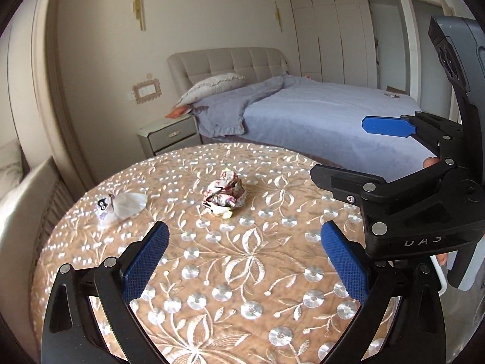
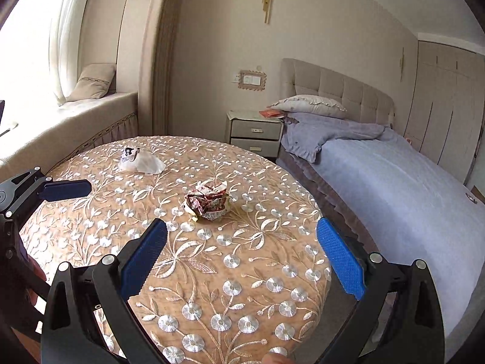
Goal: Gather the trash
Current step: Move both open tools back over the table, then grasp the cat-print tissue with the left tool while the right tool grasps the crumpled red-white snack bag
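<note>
A crumpled red-and-white wrapper [image 1: 223,194] [image 2: 207,202] lies near the middle of the round embroidered table [image 1: 257,273] [image 2: 242,273]. A white plastic bag with a black cat print [image 1: 121,206] [image 2: 140,160] lies further left on the cloth. My left gripper [image 1: 244,238] hovers open above the table, short of the wrapper, with nothing between its blue pads. My right gripper [image 2: 242,235] is open too and holds nothing, with the wrapper just ahead of its left finger. In the left wrist view the right gripper [image 1: 342,151] shows at the right edge, open, over the table's rim.
A bed with a blue cover [image 1: 318,112] [image 2: 394,188] stands beyond the table. A bedside cabinet [image 1: 169,136] [image 2: 254,133] sits between them. A padded window seat [image 2: 69,124] runs along the left.
</note>
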Available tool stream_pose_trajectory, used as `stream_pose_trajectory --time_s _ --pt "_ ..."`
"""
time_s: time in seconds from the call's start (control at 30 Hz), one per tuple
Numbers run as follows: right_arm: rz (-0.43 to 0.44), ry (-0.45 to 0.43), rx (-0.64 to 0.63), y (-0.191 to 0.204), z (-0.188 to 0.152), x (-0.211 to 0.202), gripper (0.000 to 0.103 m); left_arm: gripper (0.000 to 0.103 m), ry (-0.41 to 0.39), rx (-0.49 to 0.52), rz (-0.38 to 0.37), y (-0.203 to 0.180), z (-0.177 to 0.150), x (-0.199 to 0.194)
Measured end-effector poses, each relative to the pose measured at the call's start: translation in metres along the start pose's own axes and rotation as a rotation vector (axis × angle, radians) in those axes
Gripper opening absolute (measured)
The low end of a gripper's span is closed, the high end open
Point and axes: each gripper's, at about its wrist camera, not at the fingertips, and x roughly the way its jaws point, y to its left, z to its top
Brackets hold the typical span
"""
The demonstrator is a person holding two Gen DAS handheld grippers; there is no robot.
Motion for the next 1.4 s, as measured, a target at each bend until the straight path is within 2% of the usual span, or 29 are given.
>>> stream_pose_trajectory --time_s 0.33,0.57,0.9,1.2,1.4 --pt "0.062 0.047 0.015 0.024 0.02 0.058 0.098 0.098 0.026 -0.029 0.09 0.06 -0.002 0.026" --pt "0.073 0.106 -0.005 0.037 0.023 0.112 0.098 0.099 0.067 -0.04 0.13 0.11 -0.003 0.063" --pt "0.065 0.188 -0.012 0.035 0.027 0.18 0.098 0.099 0.11 -0.044 0.197 0.171 0.004 0.128" --pt "0.055 0.245 -0.075 0.038 0.024 0.218 0.098 0.099 0.169 0.006 0.211 0.201 0.012 0.186" --pt "0.095 0.309 -0.087 0.04 0.02 0.237 0.098 0.099 0.224 0.031 0.189 0.212 0.012 0.216"
